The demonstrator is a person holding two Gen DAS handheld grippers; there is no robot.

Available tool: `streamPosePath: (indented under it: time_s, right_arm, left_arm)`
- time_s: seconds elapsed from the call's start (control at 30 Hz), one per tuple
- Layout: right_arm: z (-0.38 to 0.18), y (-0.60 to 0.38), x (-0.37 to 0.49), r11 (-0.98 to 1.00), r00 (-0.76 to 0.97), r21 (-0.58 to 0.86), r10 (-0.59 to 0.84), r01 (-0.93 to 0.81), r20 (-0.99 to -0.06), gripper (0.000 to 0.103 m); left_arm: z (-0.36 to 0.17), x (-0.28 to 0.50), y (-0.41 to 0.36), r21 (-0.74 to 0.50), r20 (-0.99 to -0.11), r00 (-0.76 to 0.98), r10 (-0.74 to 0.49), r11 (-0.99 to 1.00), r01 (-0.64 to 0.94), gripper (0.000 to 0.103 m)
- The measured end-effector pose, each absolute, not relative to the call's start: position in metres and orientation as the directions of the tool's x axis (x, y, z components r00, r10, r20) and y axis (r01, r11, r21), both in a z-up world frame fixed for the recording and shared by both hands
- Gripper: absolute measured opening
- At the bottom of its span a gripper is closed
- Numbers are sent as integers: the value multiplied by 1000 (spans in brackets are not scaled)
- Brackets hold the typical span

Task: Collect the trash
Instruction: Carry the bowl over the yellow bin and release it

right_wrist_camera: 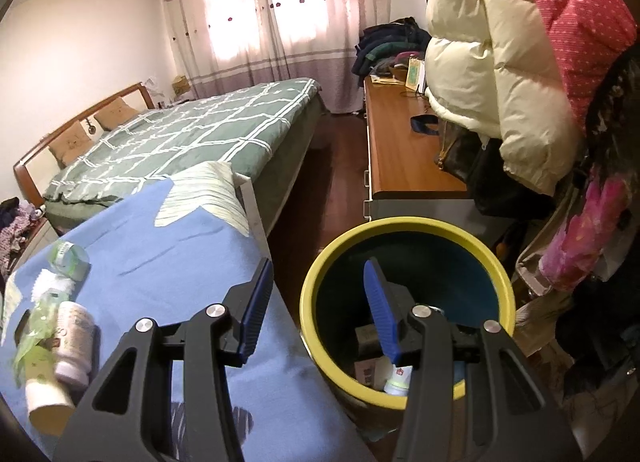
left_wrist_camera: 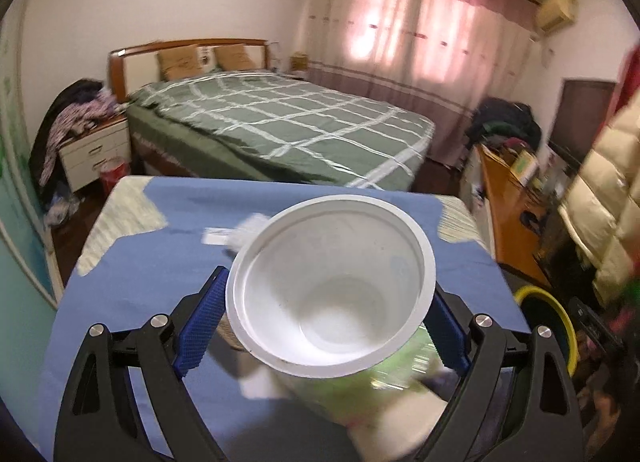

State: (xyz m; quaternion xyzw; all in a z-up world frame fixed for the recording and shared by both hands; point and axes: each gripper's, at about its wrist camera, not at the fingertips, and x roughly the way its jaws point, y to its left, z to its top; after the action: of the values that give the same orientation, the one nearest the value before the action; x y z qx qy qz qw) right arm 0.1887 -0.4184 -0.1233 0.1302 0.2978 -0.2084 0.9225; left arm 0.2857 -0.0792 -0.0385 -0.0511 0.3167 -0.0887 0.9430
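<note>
Over the blue-covered worktop (left_wrist_camera: 132,262), the left hand-held gripper (left_wrist_camera: 328,322) clamps a white cup (left_wrist_camera: 332,290), mouth toward the camera; its green printed side is too blurred to read. Behind its rim, a scrap of paper (left_wrist_camera: 218,236) is half hidden. The right hand-held gripper (right_wrist_camera: 316,306) hangs wide and empty above a yellow-rimmed bin (right_wrist_camera: 404,226). Its finger covers part of the cartons (right_wrist_camera: 370,372) inside; their labels are unreadable.

Blurred cup (left_wrist_camera: 332,294) label; bin (right_wrist_camera: 404,230) contents half-hidden
</note>
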Motion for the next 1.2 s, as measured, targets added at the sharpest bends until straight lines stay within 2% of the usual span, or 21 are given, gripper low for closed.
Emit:
streamPosePath:
  time_s: [0.3,0.57,0.9,1.13,1.2]
  right_arm:
    - [-120,-447,128,880,739,106,-318,464,-594,46]
    - [-127,-476,88,869,724,90,-344,487,-598,49]
    - [-133,-521,45,808,691,119,-405,577,-599,52]
    - [-139,-531,45,794,680,132,-406,593,-610,56]
    - [-143,-532,47,796,680,141,-394,589,-618,57]
  left_arm:
    - [-21,246,-194,-134,-584,720,-375,919,370,89]
    - [-26,225,-301,-115,-604,642,-473,848,518,89]
    - [-65,232,-423,-97,-691,512,-511,767,635,89]
    - [-90,245,-473,-93,-732,462,-501,745,661,89]
    - [-91,249,-475,-94,-737,461,-495,749,656,94]
